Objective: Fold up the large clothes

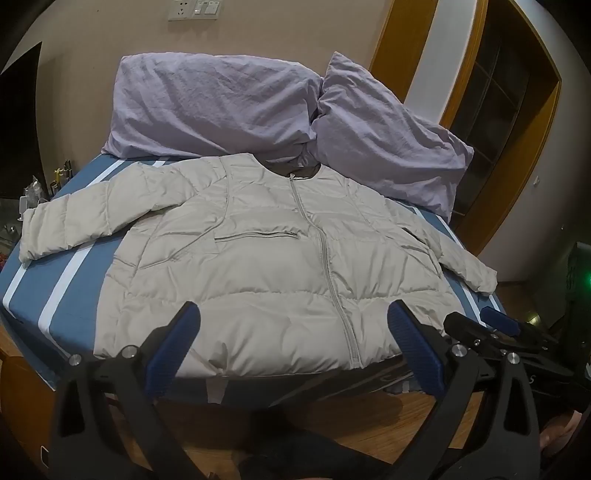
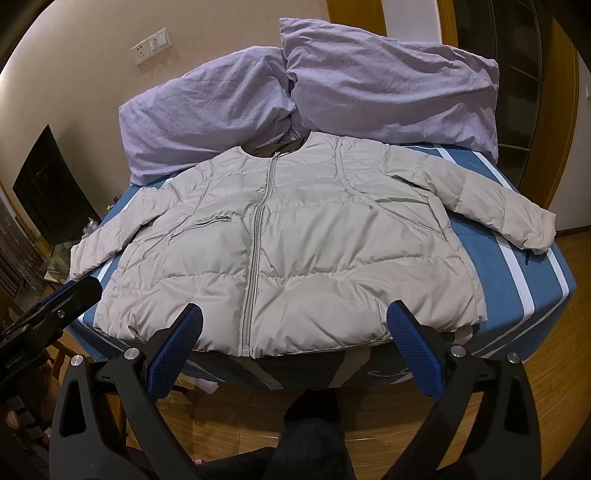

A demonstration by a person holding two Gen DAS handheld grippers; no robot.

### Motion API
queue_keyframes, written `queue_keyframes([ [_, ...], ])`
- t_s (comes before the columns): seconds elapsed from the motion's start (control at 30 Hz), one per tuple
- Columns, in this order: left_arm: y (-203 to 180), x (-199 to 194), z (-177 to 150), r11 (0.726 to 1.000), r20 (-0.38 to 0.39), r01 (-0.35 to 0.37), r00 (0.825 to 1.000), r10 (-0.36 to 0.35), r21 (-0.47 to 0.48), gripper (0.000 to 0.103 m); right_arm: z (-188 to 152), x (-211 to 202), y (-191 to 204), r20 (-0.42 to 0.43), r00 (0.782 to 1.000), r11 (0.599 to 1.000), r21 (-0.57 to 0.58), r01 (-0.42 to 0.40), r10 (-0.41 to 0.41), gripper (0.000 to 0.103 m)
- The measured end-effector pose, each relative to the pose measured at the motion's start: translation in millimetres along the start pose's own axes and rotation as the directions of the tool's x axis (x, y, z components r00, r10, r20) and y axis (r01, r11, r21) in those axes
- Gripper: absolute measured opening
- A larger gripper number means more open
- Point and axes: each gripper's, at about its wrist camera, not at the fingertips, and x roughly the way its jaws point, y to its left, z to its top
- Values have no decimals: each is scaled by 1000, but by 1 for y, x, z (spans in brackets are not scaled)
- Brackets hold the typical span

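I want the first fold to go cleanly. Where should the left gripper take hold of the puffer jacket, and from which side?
Probably the cuff of the sleeve spread to the left of the jacket, coming in from the bed's left edge. The sleeve lies flat and stretched outward, its end free of the body. The left gripper stands open and empty.

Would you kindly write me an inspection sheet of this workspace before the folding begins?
Surface: bed with blue, white-striped sheet.
Job's things: beige puffer jacket lying flat, zipped, sleeves spread, collar toward the pillows.
Clutter: two lilac pillows at the head; small items on a side table, too small to identify.
Grippers: left tool and right tool open, empty, short of the hem.
Cables: nothing seen.
Surroundings: wall sockets, wooden door frame, wood floor.
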Motion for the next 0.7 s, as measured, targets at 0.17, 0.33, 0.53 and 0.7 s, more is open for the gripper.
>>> queue_keyframes([
  [0.17,7,2,1,1000,-2,2,1000,-2,-4,101,0,0,0,-1,1000,1000,0,1,-1,101],
  [0.33,0,-2,-4,1000,-3,-7,1000,7,1,101,0,0,0,0,1000,1000,0,1,-1,101],
  [0.53,-1,-1,-3,1000,-6,-8,1000,8,2,101,0,1,1,-1,1000,1000,0,2,-2,101],
  [0.7,1,0,-5,1000,-6,-6,1000,6,1,101,0,2,1,-3,1000,1000,-1,2,-2,101],
])
